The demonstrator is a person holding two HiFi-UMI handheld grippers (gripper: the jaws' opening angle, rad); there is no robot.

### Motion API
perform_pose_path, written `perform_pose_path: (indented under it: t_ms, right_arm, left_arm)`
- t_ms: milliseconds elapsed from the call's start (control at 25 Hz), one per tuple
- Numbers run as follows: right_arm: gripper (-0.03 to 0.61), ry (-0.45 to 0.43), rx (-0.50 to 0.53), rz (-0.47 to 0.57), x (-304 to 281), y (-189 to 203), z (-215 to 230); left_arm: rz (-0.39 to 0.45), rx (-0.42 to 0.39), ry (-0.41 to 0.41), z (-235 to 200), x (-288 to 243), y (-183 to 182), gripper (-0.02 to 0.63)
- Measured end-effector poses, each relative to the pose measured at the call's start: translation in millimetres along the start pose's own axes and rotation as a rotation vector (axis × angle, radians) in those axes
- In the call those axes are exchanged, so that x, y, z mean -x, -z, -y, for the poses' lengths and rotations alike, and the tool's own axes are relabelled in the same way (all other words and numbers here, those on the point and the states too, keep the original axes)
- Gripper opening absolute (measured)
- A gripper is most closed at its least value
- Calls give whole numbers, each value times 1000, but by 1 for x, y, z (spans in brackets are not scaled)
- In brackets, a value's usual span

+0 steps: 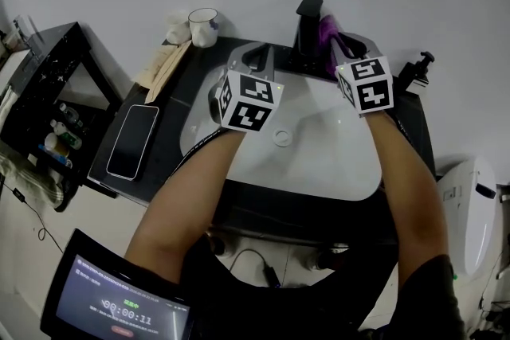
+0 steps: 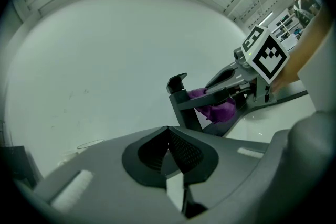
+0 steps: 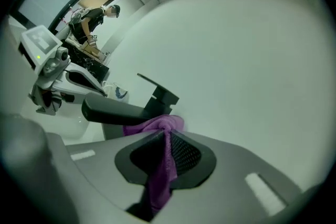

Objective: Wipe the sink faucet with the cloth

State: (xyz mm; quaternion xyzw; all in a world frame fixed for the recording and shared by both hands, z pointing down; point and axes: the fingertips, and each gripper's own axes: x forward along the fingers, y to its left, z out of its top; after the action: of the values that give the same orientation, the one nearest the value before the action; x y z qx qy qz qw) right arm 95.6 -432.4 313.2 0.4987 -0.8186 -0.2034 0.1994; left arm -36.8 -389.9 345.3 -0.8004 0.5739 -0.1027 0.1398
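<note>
A black faucet [image 1: 308, 28] stands at the back of the white sink [image 1: 239, 155]; its spout [image 3: 118, 111] and lever [image 3: 157, 86] show in the right gripper view, and the faucet [image 2: 181, 99] also shows in the left gripper view. My right gripper [image 1: 339, 52] is shut on a purple cloth [image 3: 160, 160], which is pressed against the faucet's right side [image 1: 327, 40]. The cloth [image 2: 215, 107] lies bunched by the faucet body. My left gripper [image 1: 259, 60] hovers left of the faucet, jaws shut with nothing between them.
A phone [image 1: 132, 141] lies on the dark counter [image 1: 179, 91] left of the sink. A white cup [image 1: 204, 26] and a wooden item [image 1: 163, 68] sit at the back left. A soap dispenser [image 1: 414, 74] stands at the right. A black shelf [image 1: 44, 91] is further left.
</note>
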Motion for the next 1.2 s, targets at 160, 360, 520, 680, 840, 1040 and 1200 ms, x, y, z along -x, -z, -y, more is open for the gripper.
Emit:
perform_pose_path:
  t_ms: [160, 360, 520, 680, 840, 1040, 1200]
  right_arm:
    - [38, 52, -37, 78, 21, -26, 22]
    - [38, 78, -197, 231, 62, -64, 43]
    - [38, 27, -173, 311, 99, -91, 41]
    - [38, -81, -137, 283, 123, -90, 18]
    - [38, -155, -66, 197, 134, -65, -5]
    - [38, -290, -44, 94, 135, -25, -38]
    - [38, -426, -21, -19, 107, 11, -78]
  left_arm:
    - [4, -12, -11, -4, 1, -1, 17]
    - [-21, 22, -38, -14, 7, 9, 17]
    - [-18, 31, -44, -18, 5, 8, 17]
    - [-22, 27, -47, -18, 5, 10, 17]
    - [-26, 29, -46, -18, 4, 11, 17]
    - [-28, 31, -46, -18, 4, 10, 17]
    - [-38, 31, -52, -19, 6, 13, 17]
